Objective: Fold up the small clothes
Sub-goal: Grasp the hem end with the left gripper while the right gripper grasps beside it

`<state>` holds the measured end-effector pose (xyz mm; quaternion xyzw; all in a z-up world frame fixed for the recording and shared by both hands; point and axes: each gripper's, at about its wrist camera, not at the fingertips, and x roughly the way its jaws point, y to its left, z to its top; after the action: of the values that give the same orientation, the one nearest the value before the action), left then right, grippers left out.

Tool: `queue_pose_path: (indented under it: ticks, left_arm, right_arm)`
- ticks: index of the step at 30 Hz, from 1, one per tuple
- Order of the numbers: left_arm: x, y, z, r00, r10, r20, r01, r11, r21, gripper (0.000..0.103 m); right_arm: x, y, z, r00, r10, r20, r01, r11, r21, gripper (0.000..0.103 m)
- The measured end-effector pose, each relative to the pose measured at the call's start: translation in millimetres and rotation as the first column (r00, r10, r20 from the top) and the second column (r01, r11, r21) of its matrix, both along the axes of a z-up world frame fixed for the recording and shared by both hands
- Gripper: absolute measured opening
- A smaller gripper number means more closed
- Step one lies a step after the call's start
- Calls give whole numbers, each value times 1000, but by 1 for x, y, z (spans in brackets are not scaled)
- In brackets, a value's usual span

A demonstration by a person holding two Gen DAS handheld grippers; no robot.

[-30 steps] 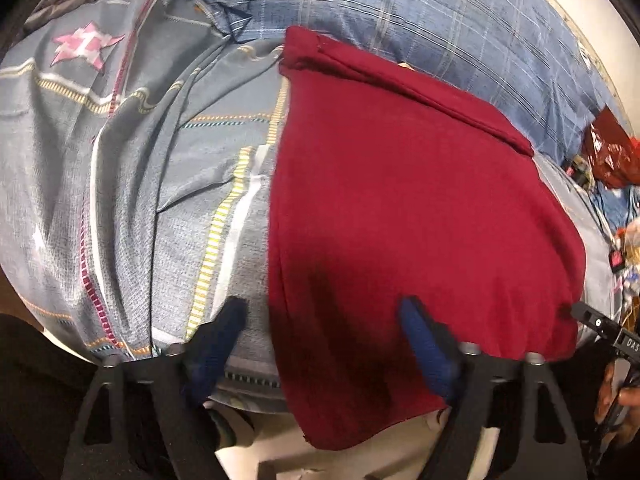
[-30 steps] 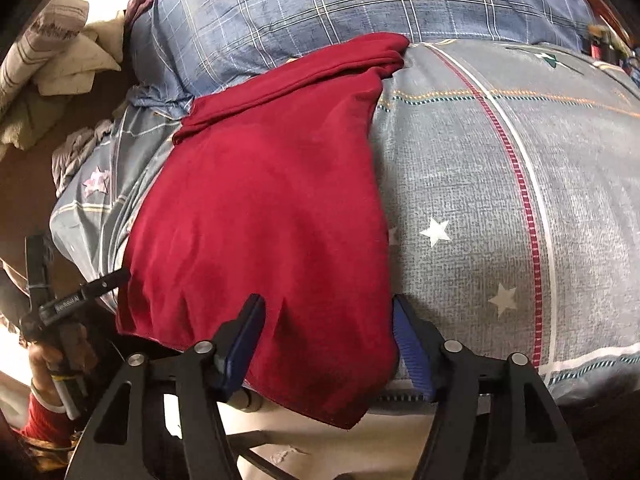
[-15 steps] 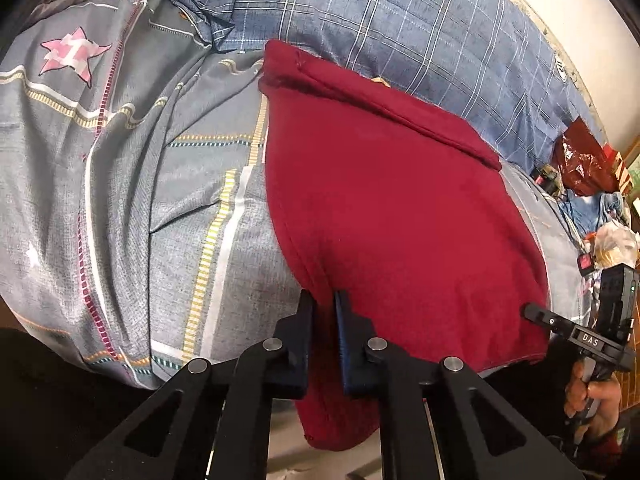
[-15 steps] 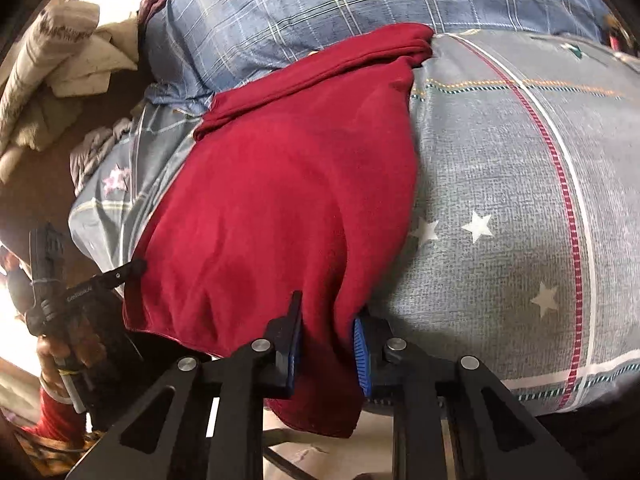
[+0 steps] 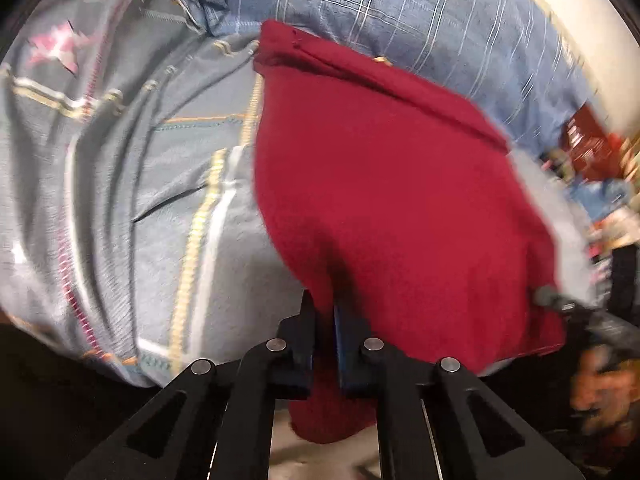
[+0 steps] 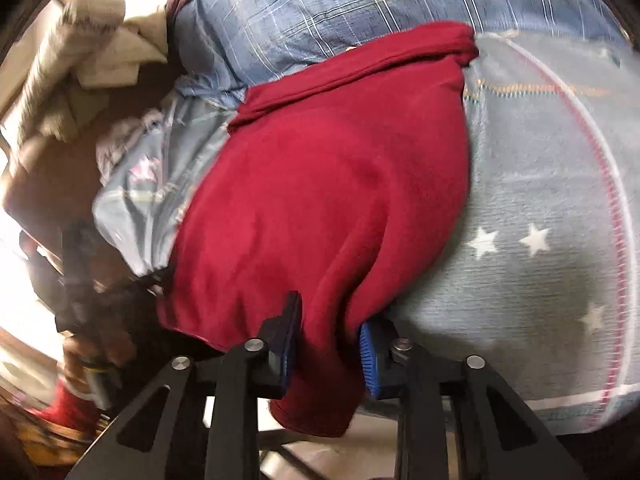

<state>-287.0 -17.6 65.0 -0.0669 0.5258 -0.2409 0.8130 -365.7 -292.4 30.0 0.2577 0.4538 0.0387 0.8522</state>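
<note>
Now one red garment [image 5: 392, 200], pinched by two grippers' jaws.

A bedroom in a home: a bed [image 5: 132, 208] under a grey star-printed sheet, a blue plaid pillow [image 6: 320, 12] at its head, and crumpled cream laundry [image 6: 92, 60] (heaped loosely) left of that pillow.

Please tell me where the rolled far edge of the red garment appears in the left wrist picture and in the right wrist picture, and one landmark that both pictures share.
Left wrist: the rolled far edge runs from upper centre down to the right.
Right wrist: the rolled far edge runs from the upper right down to the left.
Shared landmark: the blue plaid fabric just behind it.
</note>
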Motion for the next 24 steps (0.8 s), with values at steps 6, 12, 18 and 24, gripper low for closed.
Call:
queue_pose_path:
  ticks: [6,12,18,24]
  left_arm:
    - [45,5,71,988,5,155,9,996,-84,6]
    - [88,-12,94,969,17,248,12,993,-114,6]
    - [144,-31,74,965,83,248,-58,993,-107,6]
    - [167,-58,43,961,120,249,-117,993,-24,6]
  right_arm:
    - [23,-22,39,994,-13,112,-2,992,126,19]
    - [61,-53,84,963,-93,252,67,992,108,18]
    - [99,-71,95,956,-122,268,123,992,13,18]
    - [124,-68,77,966,-120,228,141,987,-79,18]
